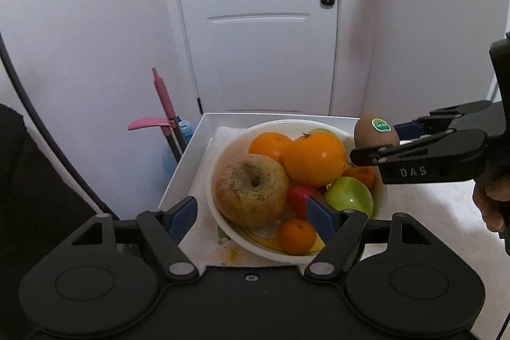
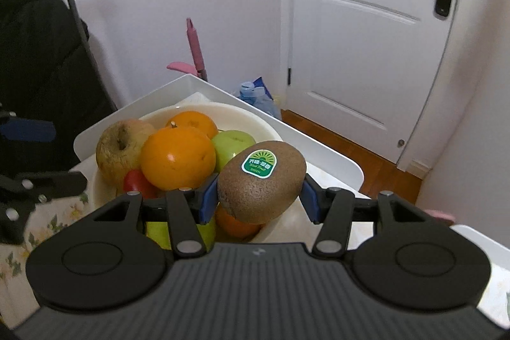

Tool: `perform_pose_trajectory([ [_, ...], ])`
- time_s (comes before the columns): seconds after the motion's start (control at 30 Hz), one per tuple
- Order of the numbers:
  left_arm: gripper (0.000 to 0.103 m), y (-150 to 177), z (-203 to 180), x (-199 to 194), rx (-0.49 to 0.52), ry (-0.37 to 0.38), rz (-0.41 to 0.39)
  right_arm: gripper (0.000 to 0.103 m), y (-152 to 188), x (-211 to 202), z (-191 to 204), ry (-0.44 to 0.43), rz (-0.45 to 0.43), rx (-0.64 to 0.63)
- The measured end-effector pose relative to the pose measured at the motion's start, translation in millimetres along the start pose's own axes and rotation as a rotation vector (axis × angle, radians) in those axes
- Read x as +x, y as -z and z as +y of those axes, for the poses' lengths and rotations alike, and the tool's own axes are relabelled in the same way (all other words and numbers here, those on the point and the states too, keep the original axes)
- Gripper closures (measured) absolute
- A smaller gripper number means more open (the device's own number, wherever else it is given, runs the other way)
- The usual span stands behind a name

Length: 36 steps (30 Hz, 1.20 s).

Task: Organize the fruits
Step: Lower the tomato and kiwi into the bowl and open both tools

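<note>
Left gripper (image 1: 251, 217) stood with its blue-padded jaws wide apart over the near rim of the glossy white bowl (image 1: 220, 177), nothing between them; in that left wrist view the bowl held a wrinkled, dull yellow apple (image 1: 251, 190), smooth oranges (image 1: 314, 158), a shiny green apple (image 1: 349, 196) and a small mandarin (image 1: 296, 236), while the right gripper (image 1: 376, 145) reached in from the right. From the right wrist view, the right gripper (image 2: 259, 196) was clamped on a fuzzy brown oval kiwi (image 2: 261, 182) bearing a green sticker, held above the bowl's (image 2: 248, 120) near edge, beside the fruit pile on the white tray (image 2: 331, 158)
</note>
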<state>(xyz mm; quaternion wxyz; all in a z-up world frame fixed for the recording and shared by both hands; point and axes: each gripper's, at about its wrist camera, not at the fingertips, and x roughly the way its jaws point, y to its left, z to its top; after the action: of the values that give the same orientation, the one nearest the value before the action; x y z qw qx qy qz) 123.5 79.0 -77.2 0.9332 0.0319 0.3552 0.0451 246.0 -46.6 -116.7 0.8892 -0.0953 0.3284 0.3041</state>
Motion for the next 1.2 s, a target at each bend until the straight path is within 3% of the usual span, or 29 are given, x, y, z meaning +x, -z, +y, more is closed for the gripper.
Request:
perform_pose_trajectory([
  [0.17,0.023,1.0,-6.4,-1.9,-0.023,-0.020,-0.002,0.033,2.5,7.3,-7.3,-0.047,0.001,-0.025],
  [0.33,0.023,2.4,-12.0,-2.9,-0.034,-0.026,0.005,0.000,1.5,1.1,-10.6,-0.056,-0.038,-0.056],
  [0.73,0.023,-2.2,-14.6,-17.4,-0.013,-0.045,-0.007,0.000,2.0,-26.7,-4.0,-0.035,-0.055,-0.050],
  [1.0,0.023,-14.6,-9.1,-59.2,0.013,0.003,-0.061,0.000,-1.4,-99.2,15.3,0.017,-0.112,0.013],
  [1.2,0.023,-17.2,-12.3,-95.3,0.048,0.074,-0.090,0.000,-0.1,-170.4,30.9,0.131,-0.137,0.088],
])
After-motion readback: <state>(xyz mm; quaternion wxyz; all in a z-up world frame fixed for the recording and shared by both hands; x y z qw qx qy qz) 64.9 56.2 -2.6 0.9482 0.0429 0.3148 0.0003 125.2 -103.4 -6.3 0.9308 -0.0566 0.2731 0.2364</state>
